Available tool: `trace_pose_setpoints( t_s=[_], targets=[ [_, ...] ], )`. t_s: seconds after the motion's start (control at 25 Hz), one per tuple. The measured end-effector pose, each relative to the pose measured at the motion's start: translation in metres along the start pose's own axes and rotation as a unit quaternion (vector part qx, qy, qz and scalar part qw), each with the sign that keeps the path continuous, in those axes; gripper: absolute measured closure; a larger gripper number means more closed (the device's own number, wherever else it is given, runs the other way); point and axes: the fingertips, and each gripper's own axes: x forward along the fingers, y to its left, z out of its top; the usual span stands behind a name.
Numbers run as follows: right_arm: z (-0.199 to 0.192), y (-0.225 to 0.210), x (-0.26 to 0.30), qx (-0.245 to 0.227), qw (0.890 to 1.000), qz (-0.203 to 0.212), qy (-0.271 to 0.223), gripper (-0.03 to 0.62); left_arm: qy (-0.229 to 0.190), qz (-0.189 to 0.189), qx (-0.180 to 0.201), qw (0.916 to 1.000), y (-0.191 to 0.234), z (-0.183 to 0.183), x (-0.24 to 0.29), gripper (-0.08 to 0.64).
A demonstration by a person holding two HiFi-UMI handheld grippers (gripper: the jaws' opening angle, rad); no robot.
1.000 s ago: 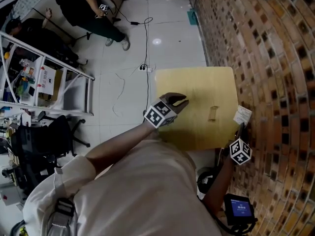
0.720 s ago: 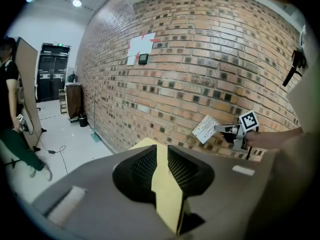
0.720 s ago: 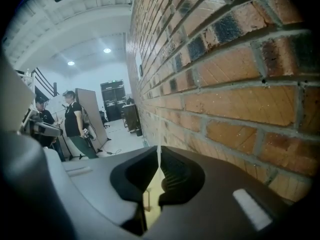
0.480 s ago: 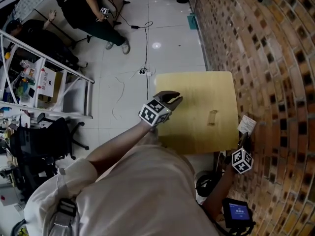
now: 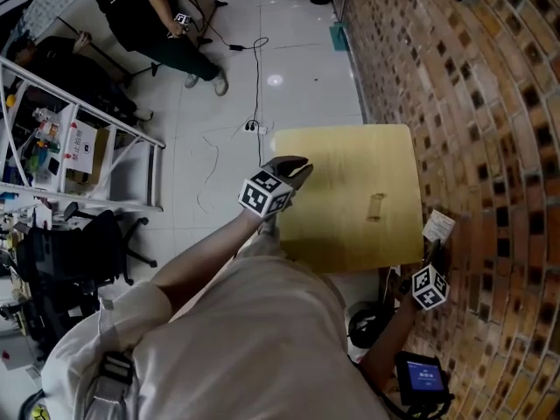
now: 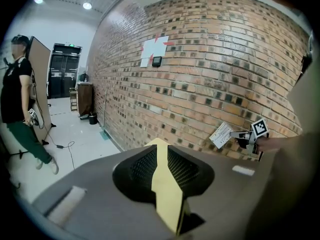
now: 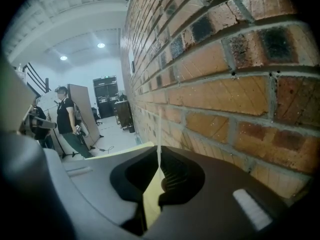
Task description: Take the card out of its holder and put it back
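Right gripper [image 5: 432, 248]: pinches card [image 5: 438, 226], by brick wall [image 5: 490, 129].
Left gripper [image 5: 296, 165]: jaws slightly apart, empty, over table [image 5: 350, 160] left edge.
Holder [image 5: 376, 206]: on table.

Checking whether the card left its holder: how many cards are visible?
1: a white card clamped in the right tongs beside the brick wall. The holder on the table looks empty.

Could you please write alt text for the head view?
From above: the right claw holds a white card by the brick wall, off the yellow table. The left claw hovers at the table's left edge; the clear holder rests on the tabletop.
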Motion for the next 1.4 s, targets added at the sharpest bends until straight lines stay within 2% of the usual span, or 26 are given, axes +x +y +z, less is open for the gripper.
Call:
trace_pose_setpoints(
  t_s=[0.64, 0.84, 1.0, 1.16, 1.4],
  targets=[
    [0.0, 0.007, -0.001, 0.002, 1.0, 0.006, -0.002, 0.578, 0.0, 0.004, 0.002, 1.0, -0.001, -0.003, 0.001, 0.483],
    [-0.001, 0.008, -0.001, 0.001, 1.0, 0.008, -0.002, 0.578, -0.004, -0.005, -0.002, 1.0, -0.004, -0.003, 0.0, 0.483],
    [-0.001, 0.011, -0.001, 0.001, 1.0, 0.011, -0.002, 0.578, 0.0, 0.005, -0.006, 1.0, -0.001, -0.005, -0.001, 0.531],
    [-0.001, 0.015, 0.0, 0.001, 1.0, 0.015, -0.002, 0.578, -0.004, 0.009, -0.021, 0.9997, 0.003, -0.004, -0.001, 0.491],
    [-0.005, 0.024, 0.003, 0.0, 1.0, 0.026, 0.003, 0.578, -0.001, 0.005, -0.023, 0.9997, -0.002, -0.007, 0.002, 0.488]
  ],
)
